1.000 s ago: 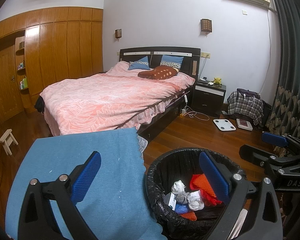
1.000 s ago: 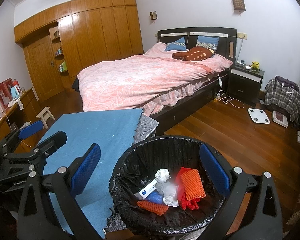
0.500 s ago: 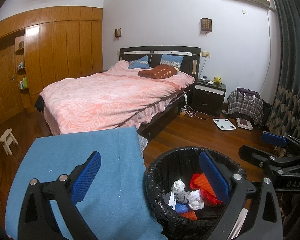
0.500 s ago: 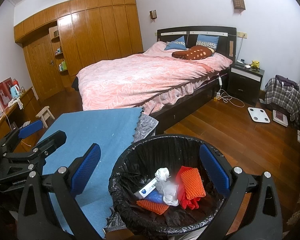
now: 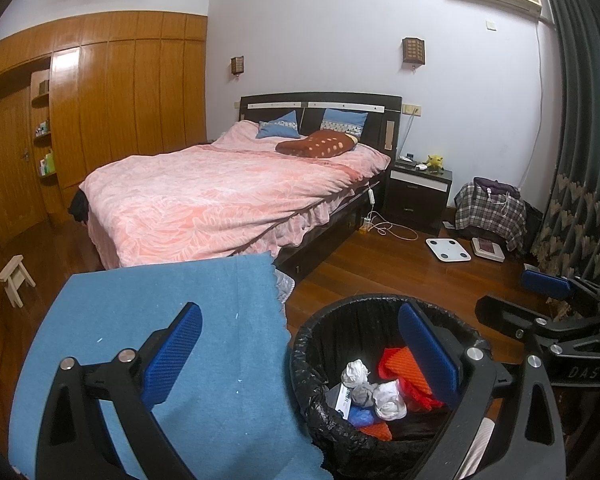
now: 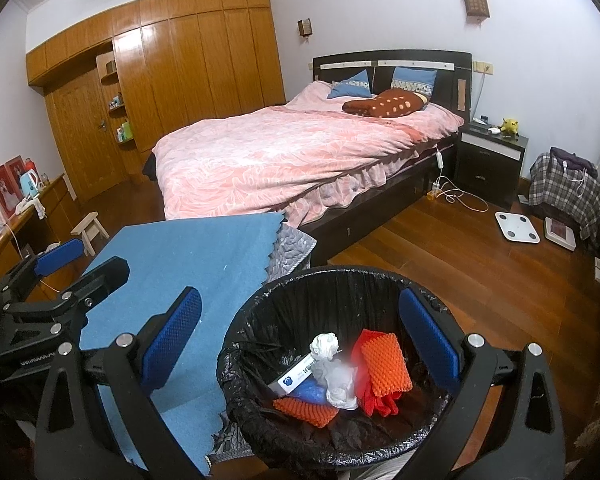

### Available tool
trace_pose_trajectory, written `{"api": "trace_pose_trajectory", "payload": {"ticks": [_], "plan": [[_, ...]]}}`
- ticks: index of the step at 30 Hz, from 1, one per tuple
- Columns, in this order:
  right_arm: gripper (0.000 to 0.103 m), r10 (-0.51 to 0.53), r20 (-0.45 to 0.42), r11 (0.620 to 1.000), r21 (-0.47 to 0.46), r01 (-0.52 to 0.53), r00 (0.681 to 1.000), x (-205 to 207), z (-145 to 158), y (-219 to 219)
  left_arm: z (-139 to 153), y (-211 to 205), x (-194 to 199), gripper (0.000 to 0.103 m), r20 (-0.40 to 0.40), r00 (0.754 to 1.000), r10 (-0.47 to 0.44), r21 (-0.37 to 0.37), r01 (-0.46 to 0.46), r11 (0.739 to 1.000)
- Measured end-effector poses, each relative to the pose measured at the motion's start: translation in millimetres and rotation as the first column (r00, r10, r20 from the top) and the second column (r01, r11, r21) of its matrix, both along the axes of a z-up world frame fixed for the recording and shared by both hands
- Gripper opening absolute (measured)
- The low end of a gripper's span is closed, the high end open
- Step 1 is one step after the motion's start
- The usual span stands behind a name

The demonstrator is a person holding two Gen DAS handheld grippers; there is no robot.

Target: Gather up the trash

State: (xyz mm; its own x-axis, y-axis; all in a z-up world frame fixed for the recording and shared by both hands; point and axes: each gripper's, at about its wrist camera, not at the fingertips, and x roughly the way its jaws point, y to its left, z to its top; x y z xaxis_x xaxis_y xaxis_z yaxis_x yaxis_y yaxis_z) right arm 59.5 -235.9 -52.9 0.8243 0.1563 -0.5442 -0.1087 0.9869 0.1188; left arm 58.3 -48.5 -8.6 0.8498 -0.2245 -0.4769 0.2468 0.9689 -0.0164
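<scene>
Only the right view shows the desk (image 6: 28, 216) with a kettle (image 6: 30, 182); only the left view shows the curtain (image 5: 580, 160). The bin (image 6: 260, 320) stands upright, mouth up, beside the blue cloth (image 6: 188, 248), with trash (image 6: 384, 364) inside. Both the left gripper (image 5: 300, 356) and right gripper (image 6: 300, 336) have fingers wide apart, empty.

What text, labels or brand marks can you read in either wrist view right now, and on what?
"DAS": white letters on the black body of the right gripper, seen in the left wrist view.
Lettering on the left gripper body in the right wrist view: too distorted to read.
White carton in the black trash bin: blue logo and dark characters, too small to read.
Nothing else is legible.
</scene>
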Motion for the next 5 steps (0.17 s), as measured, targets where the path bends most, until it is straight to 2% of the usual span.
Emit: {"api": "trace_pose_trajectory", "payload": {"ticks": [5], "plan": [[0.096,0.0,-0.001,1.0,0.001,0.0,1.0,-0.2,-1.5,0.6,-1.7,0.2,-0.7,0.097,-0.002,1.0,0.001,-0.001,-0.001,1.0]]}}
